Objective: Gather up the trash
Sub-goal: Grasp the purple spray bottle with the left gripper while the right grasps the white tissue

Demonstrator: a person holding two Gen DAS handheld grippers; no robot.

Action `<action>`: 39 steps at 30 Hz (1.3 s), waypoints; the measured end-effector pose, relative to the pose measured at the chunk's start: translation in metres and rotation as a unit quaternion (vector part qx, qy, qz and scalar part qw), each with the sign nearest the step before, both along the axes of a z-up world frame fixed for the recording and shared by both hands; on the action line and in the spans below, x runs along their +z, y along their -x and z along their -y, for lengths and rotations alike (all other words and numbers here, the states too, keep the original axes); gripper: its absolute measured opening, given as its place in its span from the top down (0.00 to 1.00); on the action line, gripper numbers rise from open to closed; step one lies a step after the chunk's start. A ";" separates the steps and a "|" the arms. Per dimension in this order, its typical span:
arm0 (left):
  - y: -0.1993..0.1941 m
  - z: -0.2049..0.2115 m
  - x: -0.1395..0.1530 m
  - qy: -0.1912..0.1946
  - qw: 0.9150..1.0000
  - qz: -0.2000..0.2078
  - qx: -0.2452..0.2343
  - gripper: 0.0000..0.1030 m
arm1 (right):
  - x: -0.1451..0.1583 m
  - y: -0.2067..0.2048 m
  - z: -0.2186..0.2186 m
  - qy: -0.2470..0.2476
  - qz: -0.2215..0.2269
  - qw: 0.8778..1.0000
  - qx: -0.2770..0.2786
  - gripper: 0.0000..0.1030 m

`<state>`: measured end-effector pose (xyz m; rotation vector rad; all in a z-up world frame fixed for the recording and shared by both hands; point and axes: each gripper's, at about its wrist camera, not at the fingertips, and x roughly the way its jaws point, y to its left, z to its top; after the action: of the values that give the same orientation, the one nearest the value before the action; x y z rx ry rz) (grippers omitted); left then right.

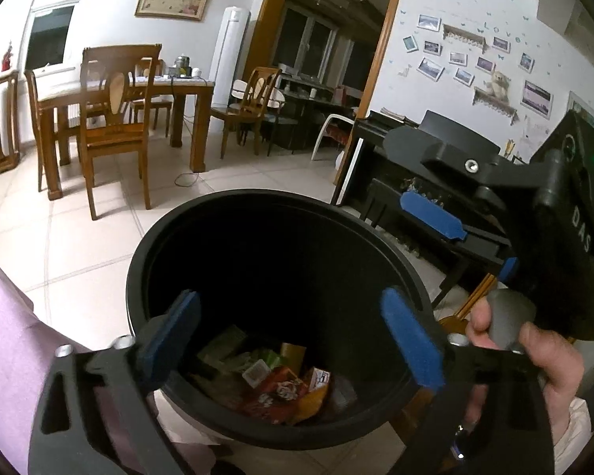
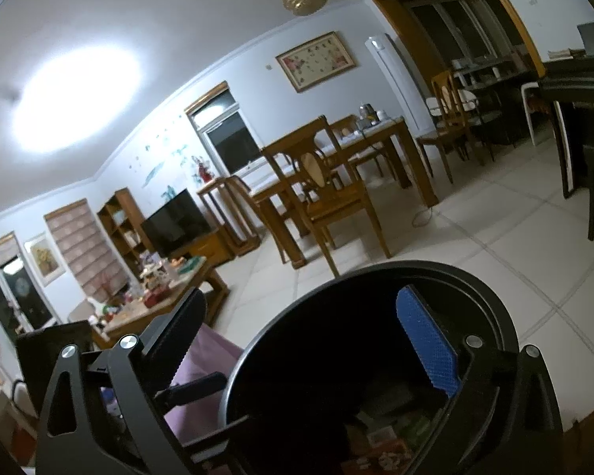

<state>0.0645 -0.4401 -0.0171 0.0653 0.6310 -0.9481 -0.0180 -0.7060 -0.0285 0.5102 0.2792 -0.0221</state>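
Hovering: both grippers over a round black plastic bin (image 1: 273, 316), likely positioned for dropping trash.
Left gripper (image 1: 293, 340): blue ridged fingers (image 1: 174, 332) spread wide, empty, above the near rim.
Trash (image 1: 281, 384): crumpled red and orange wrappers, green packets, lying on the bin's bottom.
Right gripper (image 2: 305, 340): fingers apart, holding nothing.
Floor (image 1: 91, 245): pale glossy tiles.

The trash bin (image 2: 491, 301) ran off the bottom edge, its floor mostly dark. Wrappers (image 1: 275, 386) were blurred, their print unreadable.
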 end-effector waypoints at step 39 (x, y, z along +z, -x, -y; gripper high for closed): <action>-0.015 -0.396 0.018 -0.035 0.937 -0.035 0.346 0.08 | 0.025 -0.084 -0.262 0.111 -0.101 0.962 0.229 0.15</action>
<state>0.0790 -0.0445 0.0006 -0.1239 0.6870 -0.2459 0.0657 -0.4437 -0.0036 0.2095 0.5835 0.3433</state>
